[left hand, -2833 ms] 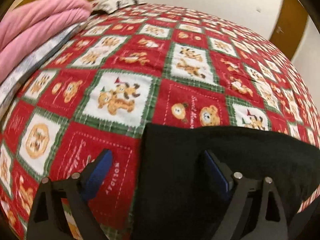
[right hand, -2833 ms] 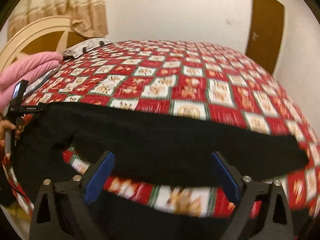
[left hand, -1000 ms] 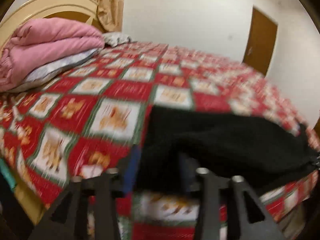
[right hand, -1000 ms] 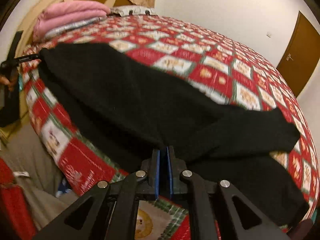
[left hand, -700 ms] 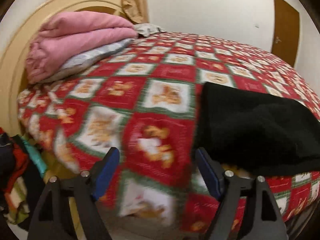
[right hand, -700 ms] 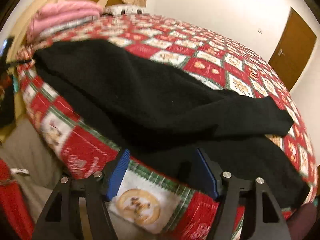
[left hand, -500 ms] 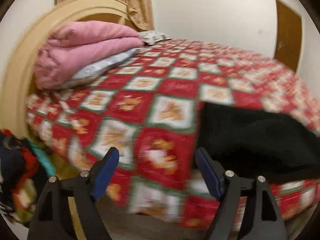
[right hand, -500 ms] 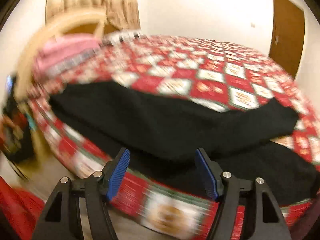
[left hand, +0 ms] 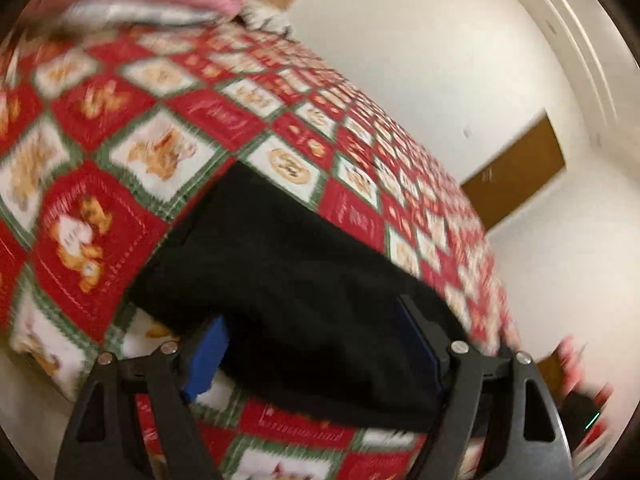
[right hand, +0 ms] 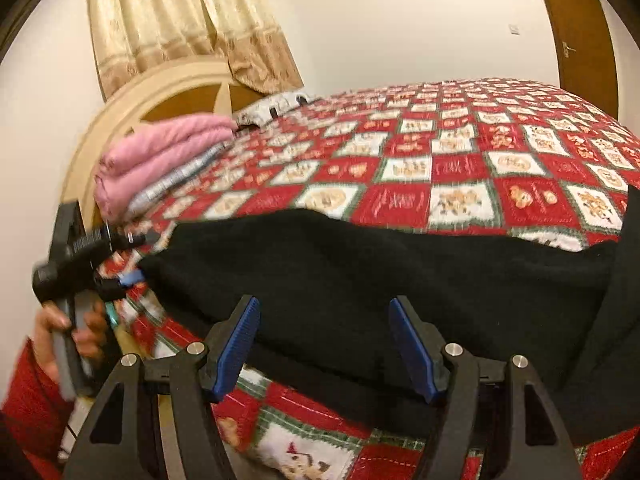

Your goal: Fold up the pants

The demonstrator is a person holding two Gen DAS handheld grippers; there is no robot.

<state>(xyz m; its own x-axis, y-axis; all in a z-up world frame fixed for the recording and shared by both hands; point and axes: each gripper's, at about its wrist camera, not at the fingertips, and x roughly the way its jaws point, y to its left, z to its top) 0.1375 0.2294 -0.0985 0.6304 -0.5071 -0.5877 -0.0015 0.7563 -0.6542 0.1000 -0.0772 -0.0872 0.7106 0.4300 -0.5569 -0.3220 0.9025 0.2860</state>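
Black pants lie folded lengthwise along the near edge of the bed, partly hanging over it. In the left wrist view the pants fill the space between the blue pads. My left gripper is open, its jaws on either side of the pants' end; it also shows in the right wrist view at the pants' left end. My right gripper is open, its blue pads just in front of the pants' near edge.
The bed has a red and white checked quilt. Folded pink blankets and a pillow sit by the cream headboard. A brown door stands at the far right. The bed edge drops away below the pants.
Both grippers let go of the pants about a second ago and opened. The left gripper has since swung back over the pants' end; the right gripper has drawn back and turned toward the headboard.
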